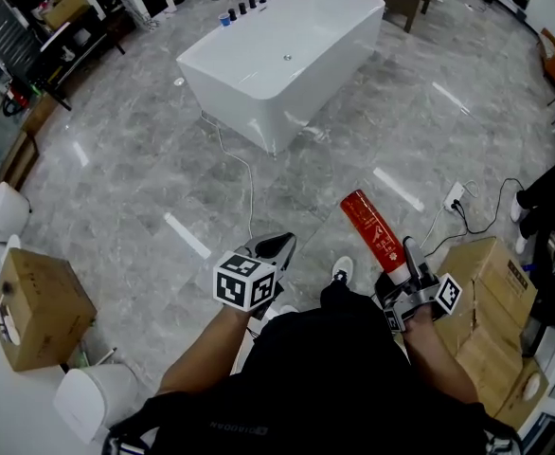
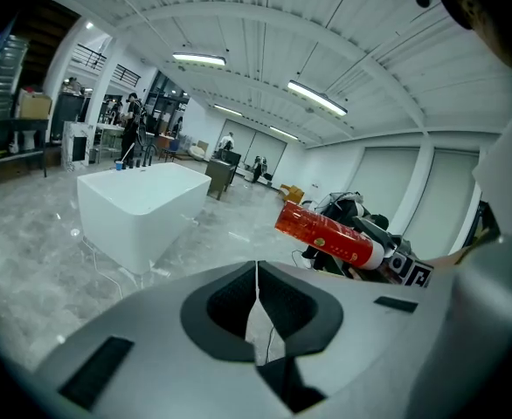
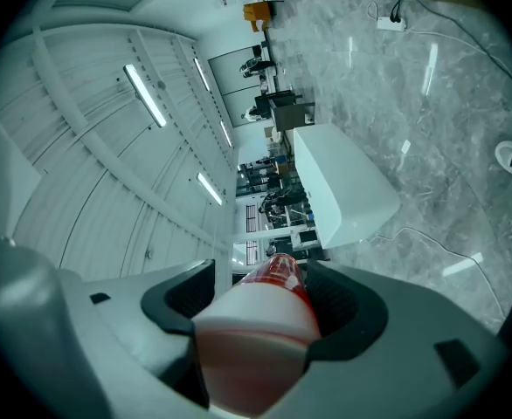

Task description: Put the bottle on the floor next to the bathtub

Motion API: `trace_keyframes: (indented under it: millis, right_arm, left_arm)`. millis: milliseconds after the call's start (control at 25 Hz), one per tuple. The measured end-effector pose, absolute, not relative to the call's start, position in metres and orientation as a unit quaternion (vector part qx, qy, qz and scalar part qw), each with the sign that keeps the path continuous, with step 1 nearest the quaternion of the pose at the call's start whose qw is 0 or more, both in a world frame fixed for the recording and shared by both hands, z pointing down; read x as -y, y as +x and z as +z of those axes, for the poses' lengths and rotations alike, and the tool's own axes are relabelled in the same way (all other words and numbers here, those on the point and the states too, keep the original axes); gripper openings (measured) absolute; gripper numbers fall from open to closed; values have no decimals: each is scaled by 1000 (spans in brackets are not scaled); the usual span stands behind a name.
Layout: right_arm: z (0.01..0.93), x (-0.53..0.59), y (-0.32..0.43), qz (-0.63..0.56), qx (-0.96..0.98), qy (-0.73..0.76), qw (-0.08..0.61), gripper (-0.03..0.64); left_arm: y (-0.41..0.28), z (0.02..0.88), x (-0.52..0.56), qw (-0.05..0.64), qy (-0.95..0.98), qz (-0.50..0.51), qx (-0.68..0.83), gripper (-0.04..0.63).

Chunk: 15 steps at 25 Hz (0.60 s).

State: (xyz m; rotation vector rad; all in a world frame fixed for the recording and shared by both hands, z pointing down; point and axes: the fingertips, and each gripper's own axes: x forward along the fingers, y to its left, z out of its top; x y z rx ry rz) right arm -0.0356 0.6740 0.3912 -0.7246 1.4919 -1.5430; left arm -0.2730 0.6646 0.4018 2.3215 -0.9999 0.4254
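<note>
A red bottle [image 1: 372, 229] with a white band sticks up and forward from my right gripper [image 1: 400, 271], which is shut on its lower end. Seen from the right gripper view, the bottle [image 3: 260, 321] fills the space between the jaws. It also shows in the left gripper view as a red bottle [image 2: 330, 234] held in the air to the right. My left gripper [image 1: 276, 248] is shut with nothing in it, its jaws meeting in the left gripper view [image 2: 257, 279]. The white bathtub [image 1: 282, 55] stands some way ahead on the grey marble floor [image 1: 145, 178].
A white cable [image 1: 247, 183] runs over the floor from the tub toward me. Cardboard boxes sit at the left [image 1: 39, 306] and right [image 1: 491, 311]. A power strip [image 1: 454, 197] lies right of the bottle. White toilets [image 1: 98, 401] stand near left.
</note>
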Motion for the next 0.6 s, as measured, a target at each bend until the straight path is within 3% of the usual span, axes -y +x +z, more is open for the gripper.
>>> trace_keyframes:
  millis: [600]
  right_arm:
    - [391, -515, 36, -616, -621, -263, 407, 319]
  left_arm:
    - [-196, 390, -515, 268, 856, 169, 408, 20]
